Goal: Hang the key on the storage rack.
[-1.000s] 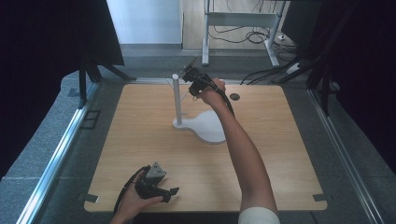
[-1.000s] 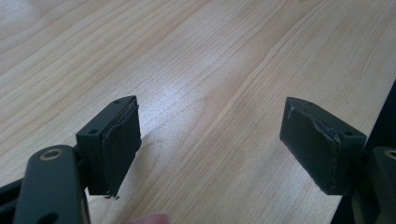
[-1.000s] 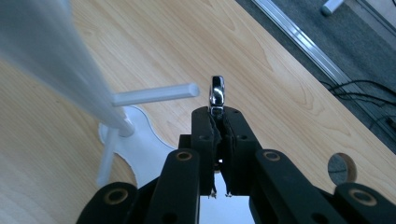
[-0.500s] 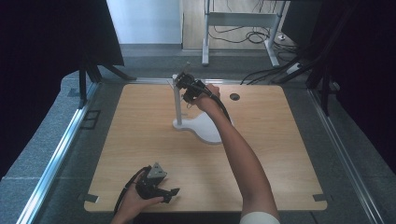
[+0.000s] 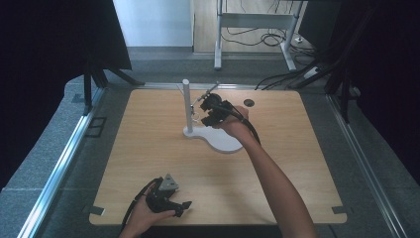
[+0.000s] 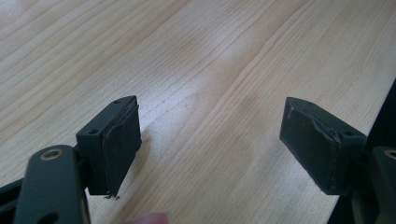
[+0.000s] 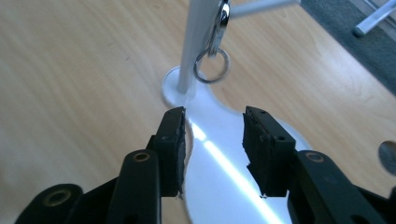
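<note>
The right gripper is seen partly open, its jaws just having parted, nothing between them, just beside the upright white metal post with its hanging silver metal key ring. The left gripper is held wide apart over the light wooden worktop, well away from that post.

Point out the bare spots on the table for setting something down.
Bare wood lies along the table's left side, left of the white stand, and in the right half beyond the forearm. Crowded: around the stand's post, where the right gripper hovers.
</note>
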A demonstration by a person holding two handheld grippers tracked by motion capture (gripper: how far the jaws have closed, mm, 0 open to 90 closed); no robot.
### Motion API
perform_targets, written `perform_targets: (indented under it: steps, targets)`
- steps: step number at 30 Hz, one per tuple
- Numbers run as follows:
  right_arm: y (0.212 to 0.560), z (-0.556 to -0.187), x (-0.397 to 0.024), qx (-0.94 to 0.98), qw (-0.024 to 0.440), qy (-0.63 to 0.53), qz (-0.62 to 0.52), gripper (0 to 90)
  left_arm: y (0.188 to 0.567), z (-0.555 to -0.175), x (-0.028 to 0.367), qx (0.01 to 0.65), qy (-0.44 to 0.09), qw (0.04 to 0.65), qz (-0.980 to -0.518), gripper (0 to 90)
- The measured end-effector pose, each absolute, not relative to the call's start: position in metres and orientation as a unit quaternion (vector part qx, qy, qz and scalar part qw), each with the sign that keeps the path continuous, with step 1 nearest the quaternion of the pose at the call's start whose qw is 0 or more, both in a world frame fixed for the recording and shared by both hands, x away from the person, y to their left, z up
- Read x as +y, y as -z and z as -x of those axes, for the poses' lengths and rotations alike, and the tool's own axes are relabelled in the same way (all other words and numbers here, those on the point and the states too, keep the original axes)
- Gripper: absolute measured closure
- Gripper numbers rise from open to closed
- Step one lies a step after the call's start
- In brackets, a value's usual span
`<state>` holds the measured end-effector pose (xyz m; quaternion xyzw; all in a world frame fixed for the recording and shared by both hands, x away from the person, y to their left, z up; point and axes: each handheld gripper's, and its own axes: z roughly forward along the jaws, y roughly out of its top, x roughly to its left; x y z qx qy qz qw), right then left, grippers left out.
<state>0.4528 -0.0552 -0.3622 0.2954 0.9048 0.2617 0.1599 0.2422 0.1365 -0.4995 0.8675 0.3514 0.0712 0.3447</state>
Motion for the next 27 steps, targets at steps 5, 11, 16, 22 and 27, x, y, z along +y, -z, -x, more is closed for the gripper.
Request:
perform_targets:
  steps: [5,11,16,22,27]
  targets:
    - [0.369,-0.426,-0.086,0.897,0.155,-0.283,-0.301,55.5,0.498,-0.241,0.137,0.355,-0.074,0.347,-0.865,20.8]
    - [0.378,-0.399,-0.12,0.889,0.153,-0.304,-0.306,54.4,0.495,-0.241,0.139,0.36,-0.076,0.349,-0.862,20.8]
    - [0.389,-0.38,-0.144,0.884,0.148,-0.315,-0.311,54.0,0.496,-0.241,0.139,0.363,-0.076,0.349,-0.861,20.8]
    - [0.402,-0.358,-0.164,0.88,0.157,-0.33,-0.302,53.5,0.498,-0.242,0.137,0.36,-0.076,0.343,-0.864,20.8]
    - [0.417,-0.336,-0.179,0.877,0.158,-0.343,-0.295,52.6,0.5,-0.242,0.136,0.365,-0.076,0.343,-0.862,20.8]
